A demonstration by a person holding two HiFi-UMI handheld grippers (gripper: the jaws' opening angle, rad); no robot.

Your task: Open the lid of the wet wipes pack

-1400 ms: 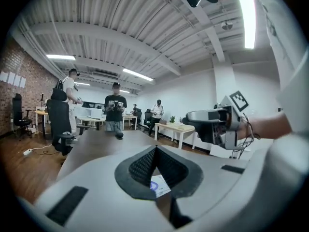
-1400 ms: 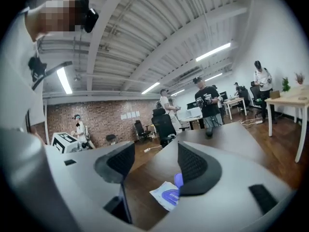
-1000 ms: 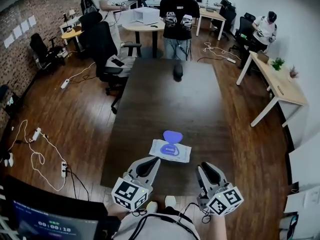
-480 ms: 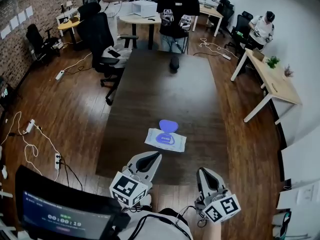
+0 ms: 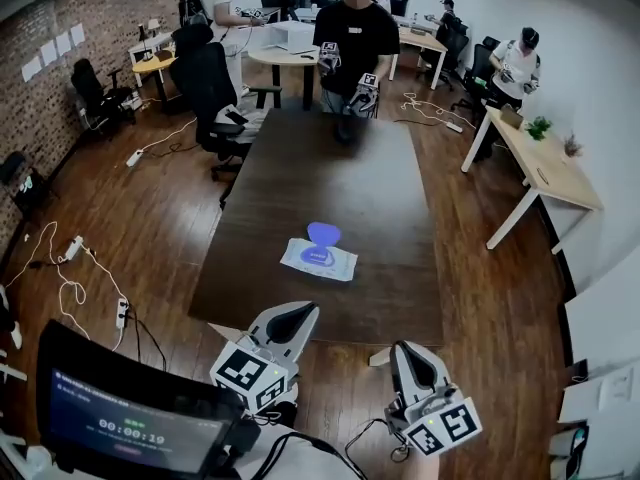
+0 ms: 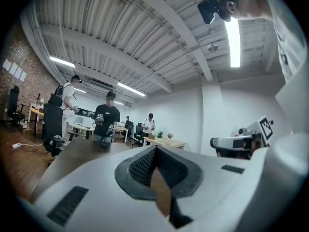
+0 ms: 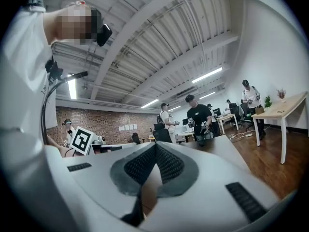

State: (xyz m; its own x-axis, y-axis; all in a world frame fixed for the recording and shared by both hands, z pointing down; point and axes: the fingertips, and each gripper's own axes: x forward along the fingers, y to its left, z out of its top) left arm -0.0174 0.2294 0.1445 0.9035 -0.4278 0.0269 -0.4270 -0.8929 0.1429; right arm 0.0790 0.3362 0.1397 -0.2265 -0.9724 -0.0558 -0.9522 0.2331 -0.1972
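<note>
Wet wipes pack [image 5: 318, 260]: flat white soft pack with a blue oval label patch on top. It lies flat on the dark table [image 5: 370, 198], towards the near end and a bit left of the table's middle, turned slightly askew to the table edges. Blue rounded lid [image 5: 322, 233] is flipped open and laid back at the pack's far edge. Print is too small to read.

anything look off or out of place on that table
Nothing much stands out. The wet wipes pack lies flat on the dark table, turned slightly askew to its edges, with its blue lid flipped open toward the far end. No spill or damage shows.
</note>
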